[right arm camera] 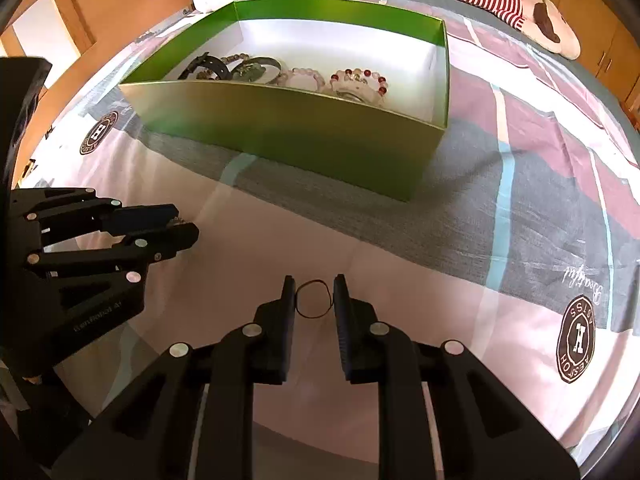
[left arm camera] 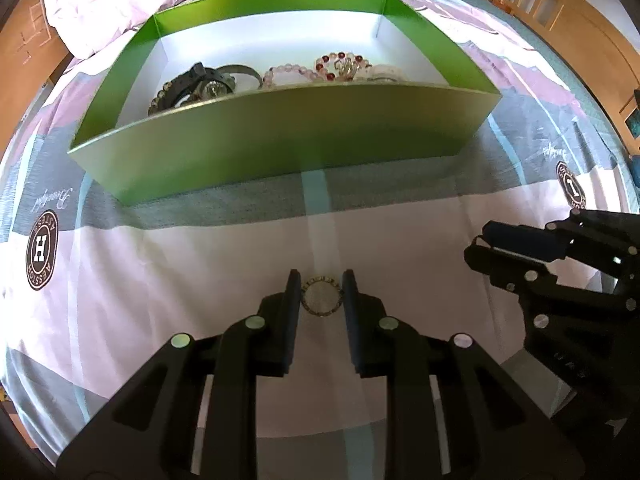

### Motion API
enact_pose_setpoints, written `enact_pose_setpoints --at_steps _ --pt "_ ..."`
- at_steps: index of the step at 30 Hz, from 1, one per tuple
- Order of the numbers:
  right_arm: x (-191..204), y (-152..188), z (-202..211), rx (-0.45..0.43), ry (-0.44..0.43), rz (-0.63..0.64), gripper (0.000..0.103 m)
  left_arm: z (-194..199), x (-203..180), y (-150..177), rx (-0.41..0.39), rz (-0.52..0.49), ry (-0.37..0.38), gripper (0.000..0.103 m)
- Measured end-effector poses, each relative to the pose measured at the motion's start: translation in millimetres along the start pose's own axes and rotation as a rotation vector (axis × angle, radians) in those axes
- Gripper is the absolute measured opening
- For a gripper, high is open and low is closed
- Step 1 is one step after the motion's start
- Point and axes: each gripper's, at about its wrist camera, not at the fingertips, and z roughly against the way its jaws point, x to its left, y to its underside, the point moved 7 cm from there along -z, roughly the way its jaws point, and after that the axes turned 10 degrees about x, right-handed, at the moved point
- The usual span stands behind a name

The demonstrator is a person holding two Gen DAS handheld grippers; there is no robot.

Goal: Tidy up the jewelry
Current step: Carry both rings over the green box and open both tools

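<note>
A gold-rimmed ring (left arm camera: 322,299) and a thin dark loop (right arm camera: 314,298) lie flat before the green box (left arm camera: 280,148) of bracelets (left arm camera: 344,66).

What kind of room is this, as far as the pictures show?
Most likely a bedroom: the green box sits on a patterned bedsheet, with a crumpled quilt behind and wooden cabinets nearby.

The green box (left arm camera: 280,148) looks like card with a satiny sheen outside and a smooth white lining. The bedsheet (left arm camera: 160,280) is matt printed cotton-ish cloth. Both grippers are matt black plastic with shiny metal pins. The ring (left arm camera: 322,297) is probably metal, hard to tell. Glossy beads on the bracelets (left arm camera: 340,66); wooden cabinets (left arm camera: 580,12) with a soft varnish.
</note>
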Motion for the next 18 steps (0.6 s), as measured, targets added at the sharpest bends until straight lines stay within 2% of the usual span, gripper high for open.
enact_pose_setpoints --at_steps 3,7,11,12,15,18 --pt "1 0 1 0.000 -0.005 0.004 0.019 4 1 -1 -0.009 0.001 -0.002 0.021" --pt "-1 -11 31 -0.091 -0.045 -0.008 0.019 27 3 -6 -0.052 0.005 0.022 0.021" --pt "-16 -48 71 -0.207 -0.125 -0.051 0.019 62 10 -34 -0.083 0.028 0.130 0.021" --pt "-25 -68 76 -0.221 -0.140 -0.085 0.019 69 15 -46 -0.100 0.036 0.127 0.021" --pt "-46 -122 70 -0.230 -0.129 -0.148 0.019 76 36 -95 -0.132 0.057 0.048 0.021" --pt "-56 -162 46 -0.178 -0.177 -0.209 0.019 58 61 -146 -0.118 0.088 -0.028 0.021"
